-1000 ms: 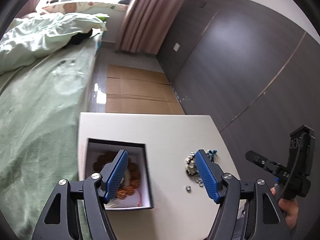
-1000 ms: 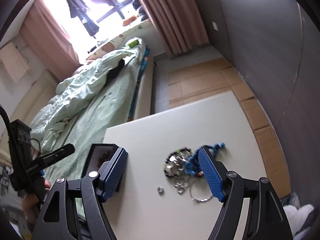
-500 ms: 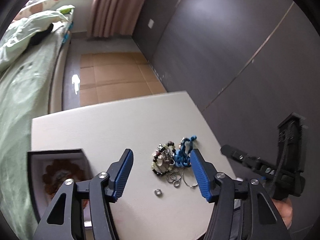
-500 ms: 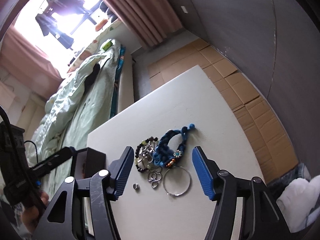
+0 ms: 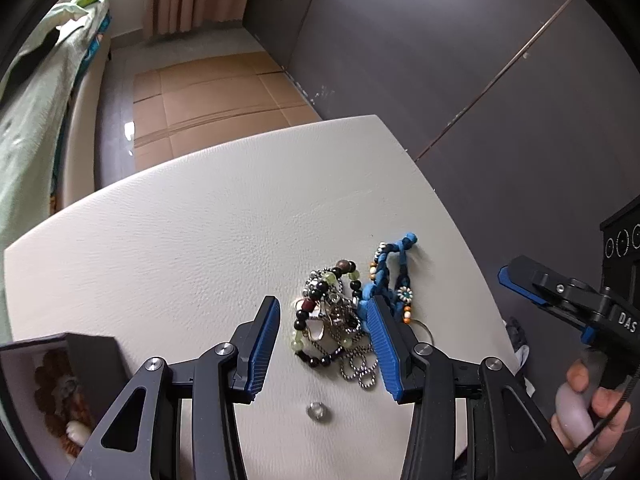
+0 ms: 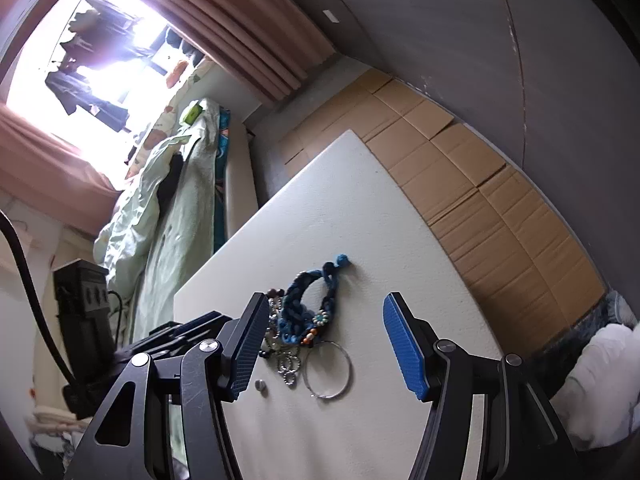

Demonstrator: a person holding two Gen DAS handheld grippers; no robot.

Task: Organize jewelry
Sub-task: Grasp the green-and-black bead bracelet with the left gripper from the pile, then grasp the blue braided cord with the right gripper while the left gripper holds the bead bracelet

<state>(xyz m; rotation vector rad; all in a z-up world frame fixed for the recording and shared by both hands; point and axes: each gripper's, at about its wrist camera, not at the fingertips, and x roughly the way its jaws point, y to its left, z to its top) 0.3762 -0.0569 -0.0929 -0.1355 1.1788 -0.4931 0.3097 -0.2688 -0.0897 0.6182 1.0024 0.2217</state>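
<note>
"DAS" lettering on right hand-held gripper (image 5: 520, 284).

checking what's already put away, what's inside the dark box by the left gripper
A brown beaded bracelet lies in the box on a white lining. The frame edge cuts off the rest.

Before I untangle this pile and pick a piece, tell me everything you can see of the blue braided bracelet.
The blue braided bracelet looks like woven cord, closed into a loop and ending in a knot at its far end. Small orange and white beads and a flower-shaped charm hang at its near side. It lies flat on the white table, against the beaded strands and overlapping the thin metal ring.
</note>
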